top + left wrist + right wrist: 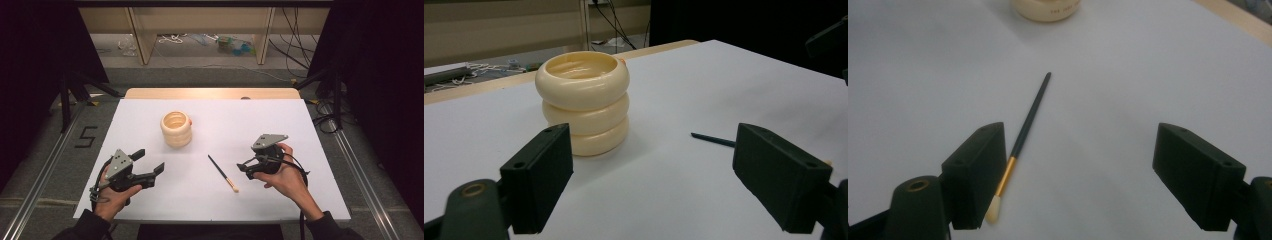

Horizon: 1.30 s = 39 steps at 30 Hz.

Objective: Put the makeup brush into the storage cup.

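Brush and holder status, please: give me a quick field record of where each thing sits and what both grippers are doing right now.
brush: small brush lying flat on the white table, dark handle, gold ferrule, pale bristle tip toward the person
holder: cream ringed cup, upright, open top, apart from the brush
left gripper: open, nothing between its fingers, aimed toward the cup
right gripper: open, nothing gripped, just right of the brush
brush contact: in the right gripper view the brush lies beside one finger; touching or not, cannot tell

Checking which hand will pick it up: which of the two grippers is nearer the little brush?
The right gripper: the brush lies just beside its open jaws, bristle end nearest, while the left gripper sits farther off, facing the cream ringed holder.
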### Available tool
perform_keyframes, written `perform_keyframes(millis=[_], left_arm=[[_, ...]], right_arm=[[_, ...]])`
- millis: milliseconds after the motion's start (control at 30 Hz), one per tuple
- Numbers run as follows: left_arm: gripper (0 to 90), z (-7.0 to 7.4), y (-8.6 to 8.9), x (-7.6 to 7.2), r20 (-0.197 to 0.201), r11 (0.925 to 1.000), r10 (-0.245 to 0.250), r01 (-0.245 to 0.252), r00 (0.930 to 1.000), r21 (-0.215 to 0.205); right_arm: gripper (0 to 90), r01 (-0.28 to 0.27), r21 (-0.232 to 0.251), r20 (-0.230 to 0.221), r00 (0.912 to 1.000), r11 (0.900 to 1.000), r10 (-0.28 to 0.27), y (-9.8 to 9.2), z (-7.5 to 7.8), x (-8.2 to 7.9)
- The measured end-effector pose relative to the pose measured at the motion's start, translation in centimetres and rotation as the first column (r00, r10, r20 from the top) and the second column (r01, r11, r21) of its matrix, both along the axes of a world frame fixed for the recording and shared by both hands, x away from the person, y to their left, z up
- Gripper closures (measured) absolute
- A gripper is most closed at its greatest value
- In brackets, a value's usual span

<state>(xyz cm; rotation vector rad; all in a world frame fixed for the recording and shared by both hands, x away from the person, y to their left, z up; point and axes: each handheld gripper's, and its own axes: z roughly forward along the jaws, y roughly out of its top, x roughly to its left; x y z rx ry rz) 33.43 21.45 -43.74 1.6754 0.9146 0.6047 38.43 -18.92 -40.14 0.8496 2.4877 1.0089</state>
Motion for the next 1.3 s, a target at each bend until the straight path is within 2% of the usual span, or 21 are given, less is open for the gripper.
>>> perform_keyframes(millis=[100,167,300,500,633,700,833,867,900,933,1033,1100,1133,1267,1300], left_arm=[[16.2,0.0,0.0,0.0,-0.001,1.0,0.0,0.0,1.0,-0.001],[16.3,0.0,0.0,0.0,-0.002,1.0,-0.002,0.002,1.0,0.005],[16.2,0.0,-0.1,0.0,-0.006,1.0,-0.001,0.001,1.0,0.002],[16.3,0.0,-0.1,0.0,-0.004,1.0,-0.003,0.003,1.0,0.001],[16.3,0.0,0.0,0.0,0.0,1.0,-0.003,0.003,1.0,0.001],[16.3,0.0,0.0,0.0,0.0,1.0,-0.003,0.003,1.0,0.002],[16.2,0.0,0.0,0.0,0.0,1.0,-0.004,0.004,1.0,0.004],[16.2,0.0,-0.1,0.0,-0.008,1.0,-0.001,0.001,1.0,-0.007],[16.2,0.0,0.0,0.1,0.002,0.9999,-0.008,0.008,1.0,0.008],[16.2,0.0,0.0,0.1,0.0,1.0,-0.007,0.007,1.0,0.006],[16.3,0.0,0.0,0.1,0.0,1.0,-0.007,0.007,1.0,0.004],[16.3,0.0,-0.1,0.0,-0.007,1.0,-0.002,0.002,1.0,-0.01],[16.3,0.0,0.0,0.0,0.0,1.0,-0.006,0.006,1.0,0.001],[16.2,0.0,-0.1,0.0,-0.003,1.0,-0.003,0.003,1.0,-0.003],[16.3,0.0,0.0,0.1,0.003,0.9999,-0.009,0.009,1.0,0.01]], right_arm=[[23.5,-0.009,-0.007,-0.011,0.9999,1.0,0.009,0.7,-0.2,0.5],[23.9,-0.023,-0.032,-0.049,0.9986,0.999,0.021,1.1,-0.1,0.8],[24.2,-0.032,-0.043,-0.049,0.9984,0.999,0.03,1.6,-0.2,1.3],[25.1,-0.05,-0.076,-0.102,0.9939,0.996,0.042,2.8,0.0,2.0],[25.2,-0.059,-0.097,-0.114,0.9923,0.994,0.048,3.8,-0.2,2.5],[25.3,-0.079,-0.106,-0.133,0.989,0.991,0.065,4.1,-0.3,2.7],[25.3,-0.098,-0.129,-0.133,0.9878,0.987,0.081,4.8,-0.4,3.0],[25.3,-0.097,-0.126,-0.143,0.9866,0.987,0.078,4.9,-0.5,3.0],[25.4,-0.096,-0.129,-0.151,0.9856,0.987,0.076,5.0,-0.5,3.1],[25.4,-0.115,-0.132,-0.138,0.9856,0.985,0.097,5.1,-0.6,3.3],[26.3,-0.107,-0.144,-0.174,0.9814,0.984,0.081,5.5,-0.7,3.4],[26.4,-0.116,-0.145,-0.178,0.98,0.983,0.089,5.5,-0.8,3.5],[26.5,-0.117,-0.149,-0.173,0.9807,0.982,0.09,5.7,-0.9,3.6],[27.0,-0.122,-0.165,-0.201,0.9757,0.979,0.088,6.2,-1.2,3.7],[27.5,-0.13,-0.169,-0.203,0.9745,0.977,0.095,6.3,-1.3,3.8]])
